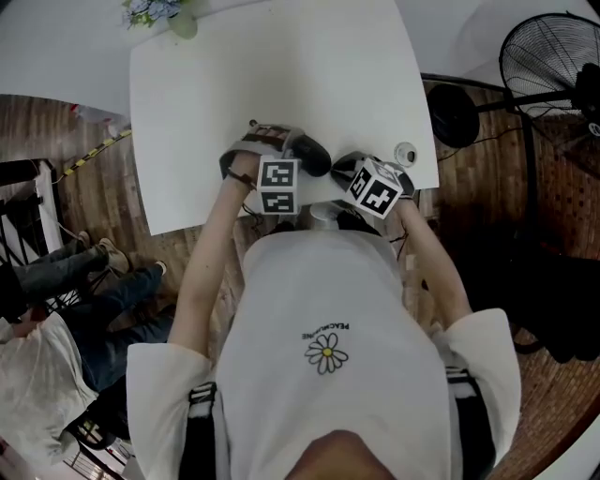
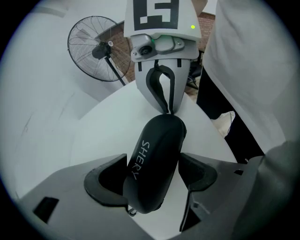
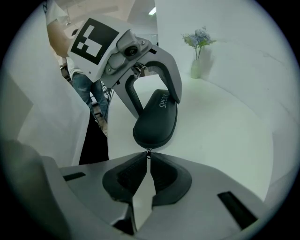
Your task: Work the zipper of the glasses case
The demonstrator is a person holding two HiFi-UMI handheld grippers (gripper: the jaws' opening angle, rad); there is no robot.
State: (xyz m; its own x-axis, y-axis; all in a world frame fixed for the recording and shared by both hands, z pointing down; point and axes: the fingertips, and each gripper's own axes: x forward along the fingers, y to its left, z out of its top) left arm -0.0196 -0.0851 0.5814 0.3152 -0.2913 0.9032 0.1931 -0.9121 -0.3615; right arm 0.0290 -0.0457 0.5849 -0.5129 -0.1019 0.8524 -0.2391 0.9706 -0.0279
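The black glasses case (image 2: 157, 161), lettered in white on its side, lies on the white table (image 1: 281, 66) close to the front edge. My left gripper (image 2: 153, 159) is shut on the case, a pad against each long side. At the case's near end in the right gripper view, a small metal zipper pull (image 3: 148, 151) sticks out. My right gripper (image 3: 148, 157) is shut on that pull, its fingertips pinched together. In the head view the case (image 1: 314, 155) sits between the left gripper (image 1: 295, 150) and the right gripper (image 1: 339, 171).
A vase of flowers (image 1: 155, 14) stands at the table's far left corner. A standing fan (image 1: 553, 66) is on the floor to the right. A small round object (image 1: 405, 153) lies near the table's right edge. A seated person's legs (image 1: 56, 272) are at the left.
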